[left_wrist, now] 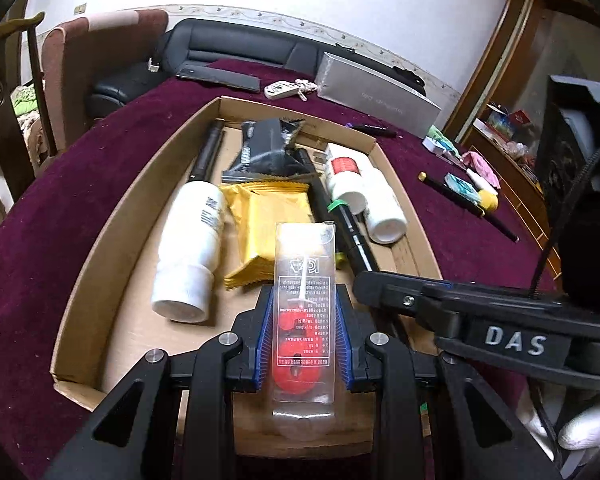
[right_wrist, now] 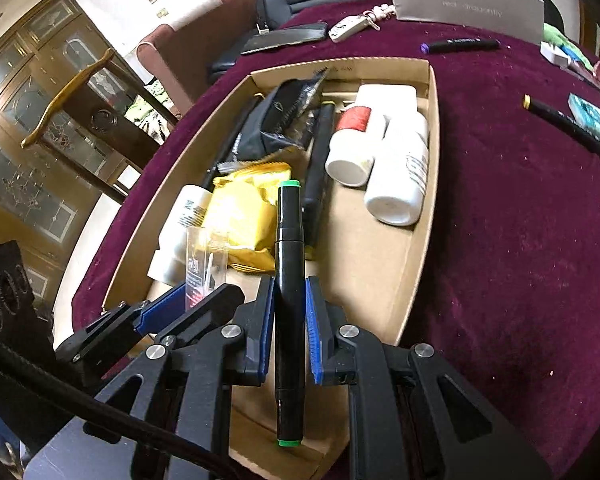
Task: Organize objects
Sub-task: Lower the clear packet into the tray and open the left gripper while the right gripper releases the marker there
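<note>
Left gripper (left_wrist: 303, 340) clamps a clear packet (left_wrist: 303, 320) — only the right view shows the right gripper (right_wrist: 289, 320) pinching a green-capped marker (right_wrist: 288, 280).

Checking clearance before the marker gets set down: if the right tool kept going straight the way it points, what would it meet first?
Probably the yellow snack packet in the cardboard box. The right tool, shut on the green-capped marker, aims at it, though depth is unclear and bare box floor may come first.

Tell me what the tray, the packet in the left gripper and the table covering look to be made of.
Tray: plain brown cardboard, matte, with raw cut edges.
Packet: clear glossy plastic; the red contents and the print show through it.
Table covering: dark maroon cloth, probably velvet or velour, with a fuzzy nap that holds lint.
</note>
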### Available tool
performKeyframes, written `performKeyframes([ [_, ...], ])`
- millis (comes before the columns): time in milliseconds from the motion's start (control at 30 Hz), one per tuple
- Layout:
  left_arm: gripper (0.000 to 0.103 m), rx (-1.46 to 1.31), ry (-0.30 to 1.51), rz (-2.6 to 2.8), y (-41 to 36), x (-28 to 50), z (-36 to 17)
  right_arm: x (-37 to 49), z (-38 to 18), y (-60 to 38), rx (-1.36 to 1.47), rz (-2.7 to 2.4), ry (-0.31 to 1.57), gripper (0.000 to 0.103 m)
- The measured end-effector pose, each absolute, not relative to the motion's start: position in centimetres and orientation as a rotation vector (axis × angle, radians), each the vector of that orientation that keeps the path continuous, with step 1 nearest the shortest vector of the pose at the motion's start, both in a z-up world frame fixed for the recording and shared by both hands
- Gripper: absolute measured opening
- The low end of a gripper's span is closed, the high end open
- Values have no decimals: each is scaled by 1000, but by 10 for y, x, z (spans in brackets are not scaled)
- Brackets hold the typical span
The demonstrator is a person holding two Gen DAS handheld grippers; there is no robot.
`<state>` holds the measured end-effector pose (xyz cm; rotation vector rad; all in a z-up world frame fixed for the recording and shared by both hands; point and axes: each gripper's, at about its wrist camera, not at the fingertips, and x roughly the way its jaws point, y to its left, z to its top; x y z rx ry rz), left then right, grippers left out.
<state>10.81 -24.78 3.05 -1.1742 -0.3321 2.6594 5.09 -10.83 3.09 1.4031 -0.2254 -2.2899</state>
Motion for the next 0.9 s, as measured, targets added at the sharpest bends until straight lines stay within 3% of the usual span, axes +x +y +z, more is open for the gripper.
performKeyframes([
  [333, 24, -1208, -193, 2653, -220, 111, 30, 59, 30, -106, 1388, -2343, -159, 13],
  [667, 25, -1214, -201, 2675, -221, 113, 31, 55, 29, -109, 1385, -2340, -160, 13],
  [900, 38, -1215, -200, 2699, -223, 116, 34, 56, 29, -110, 1389, -2344, -173, 13],
])
